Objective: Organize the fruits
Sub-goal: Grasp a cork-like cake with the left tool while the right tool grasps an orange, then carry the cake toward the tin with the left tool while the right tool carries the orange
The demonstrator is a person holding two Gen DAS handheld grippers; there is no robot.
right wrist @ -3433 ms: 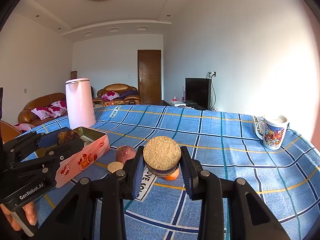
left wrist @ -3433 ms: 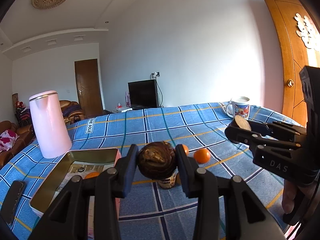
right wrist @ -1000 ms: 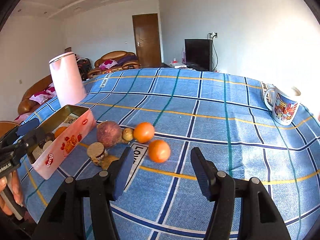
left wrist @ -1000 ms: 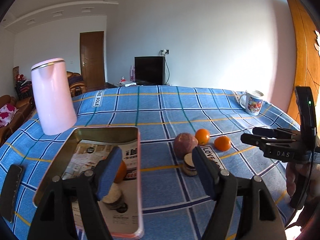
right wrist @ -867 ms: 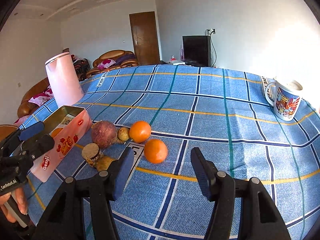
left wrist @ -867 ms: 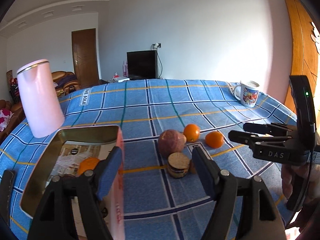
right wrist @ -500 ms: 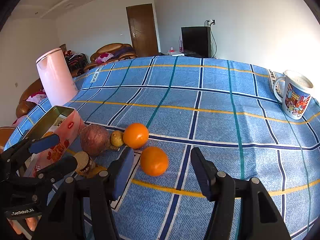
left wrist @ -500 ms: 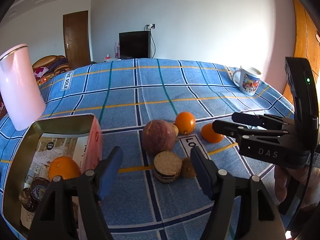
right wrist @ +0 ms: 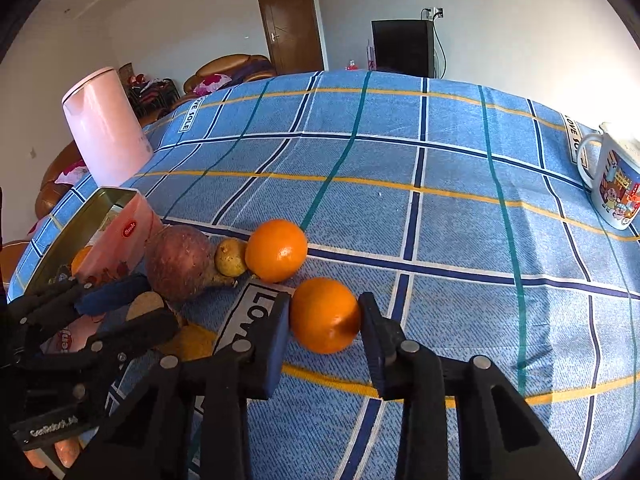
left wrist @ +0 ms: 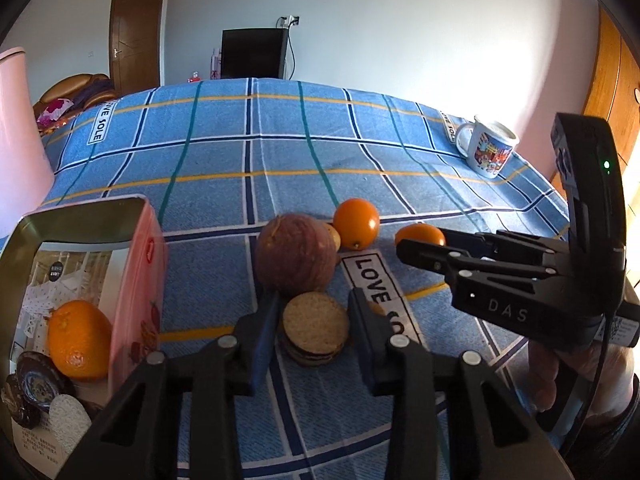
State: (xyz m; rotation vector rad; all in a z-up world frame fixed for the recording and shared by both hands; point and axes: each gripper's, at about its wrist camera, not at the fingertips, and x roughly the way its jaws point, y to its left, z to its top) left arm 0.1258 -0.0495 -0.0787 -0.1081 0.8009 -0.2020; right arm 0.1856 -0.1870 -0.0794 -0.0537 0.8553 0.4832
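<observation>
Two grasps are being set up at once on the blue checked table (right wrist: 460, 208). The left hand-held gripper (left wrist: 314, 322) is held partly open, its jaws standing on either side of the cut fruit half (left wrist: 316, 328), which lies flat on the cloth just in front of the large reddish fruit (left wrist: 296, 260); whether the pads already touch it cannot be told. The right hand-held gripper (right wrist: 324, 320) is likewise partly open, straddling the nearer orange (right wrist: 324, 314), with the pads just beside its skin or barely on it.

For the step to be done well, each fruit should be centred between the pads before closing. The orange is round and smooth, so it is best gripped across its widest part, with the jaws kept level, or it may be squeezed out forward toward the second orange (right wrist: 276, 250) and the small yellowish fruit (right wrist: 231, 257) beside it. The cut half is low and flat; the left jaws should be lowered close to the cloth and closed gently, so that the half is not tipped or the cloth pinched.

The pink tin (left wrist: 136, 264) stands just to the left, already holding an orange (left wrist: 78, 336) and some dark pieces (left wrist: 28, 380). A lift clear of its rim will be needed. The two hand-held grippers are close together, so they are better moved one after the other.
</observation>
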